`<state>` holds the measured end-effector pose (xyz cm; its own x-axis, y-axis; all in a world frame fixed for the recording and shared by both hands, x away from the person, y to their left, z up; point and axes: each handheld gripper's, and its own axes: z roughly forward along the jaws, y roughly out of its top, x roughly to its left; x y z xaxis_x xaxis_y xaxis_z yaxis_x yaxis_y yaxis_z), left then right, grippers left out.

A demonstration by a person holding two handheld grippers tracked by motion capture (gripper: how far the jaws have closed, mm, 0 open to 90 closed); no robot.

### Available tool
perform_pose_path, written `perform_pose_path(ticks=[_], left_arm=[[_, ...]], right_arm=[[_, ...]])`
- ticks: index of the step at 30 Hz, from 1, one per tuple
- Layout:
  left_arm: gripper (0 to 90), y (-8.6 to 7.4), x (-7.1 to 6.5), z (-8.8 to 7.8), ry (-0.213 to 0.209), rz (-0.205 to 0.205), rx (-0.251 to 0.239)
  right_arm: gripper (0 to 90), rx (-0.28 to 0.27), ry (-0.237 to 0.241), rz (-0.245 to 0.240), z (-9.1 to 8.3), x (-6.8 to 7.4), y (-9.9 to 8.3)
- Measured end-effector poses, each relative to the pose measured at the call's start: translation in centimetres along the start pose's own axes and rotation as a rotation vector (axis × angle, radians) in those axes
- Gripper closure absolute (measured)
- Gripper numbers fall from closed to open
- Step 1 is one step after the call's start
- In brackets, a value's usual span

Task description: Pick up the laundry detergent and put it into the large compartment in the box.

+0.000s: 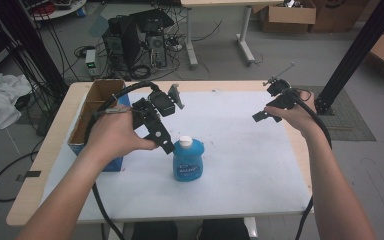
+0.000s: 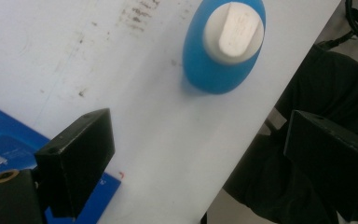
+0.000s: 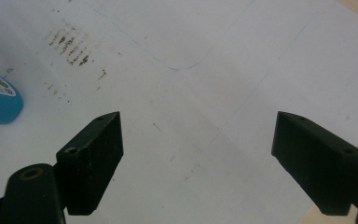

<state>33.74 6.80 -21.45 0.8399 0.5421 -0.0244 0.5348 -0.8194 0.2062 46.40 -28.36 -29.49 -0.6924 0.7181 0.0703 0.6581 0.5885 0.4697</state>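
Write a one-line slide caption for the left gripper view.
Open left gripper hovers above the white table, its jaws empty, with the upright blue bottle and its white cap just ahead.

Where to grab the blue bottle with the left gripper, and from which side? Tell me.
Grip the blue bottle around its body, below the white cap, coming down from above and from its left, where the open left gripper hangs. It stands upright and its body looks oval from above, so close across the narrow width.

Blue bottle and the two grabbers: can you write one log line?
blue bottle: upright, capped, untouched | left gripper: open, near it | right gripper: open over table
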Motion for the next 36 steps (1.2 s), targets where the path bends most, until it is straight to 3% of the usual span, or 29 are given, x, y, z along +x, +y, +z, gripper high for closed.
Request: perform_pose_path(ticks=[17, 24, 29, 36], left_arm=[[10.7, 1.9, -0.6, 3.0, -0.030, 0.097, -0.021], [13.4, 2.0, -0.4, 3.6, -0.038, 0.137, -0.060], [13.6, 2.3, -0.7, 4.3, -0.056, 0.177, -0.044], [14.3, 3.0, -1.0, 5.3, -0.062, 0.197, -0.010]], right_arm=[[16.8, 0.000, 0.008, 0.005, 0.3, -0.2, -0.6], [16.8, -0.005, 0.008, 0.005, 0.4, -0.3, -0.9], [16.8, -0.005, 0.007, 0.004, 0.4, -0.4, -1.0], [16.9, -0.007, 0.009, 0.002, 0.5, -0.4, -1.0]])
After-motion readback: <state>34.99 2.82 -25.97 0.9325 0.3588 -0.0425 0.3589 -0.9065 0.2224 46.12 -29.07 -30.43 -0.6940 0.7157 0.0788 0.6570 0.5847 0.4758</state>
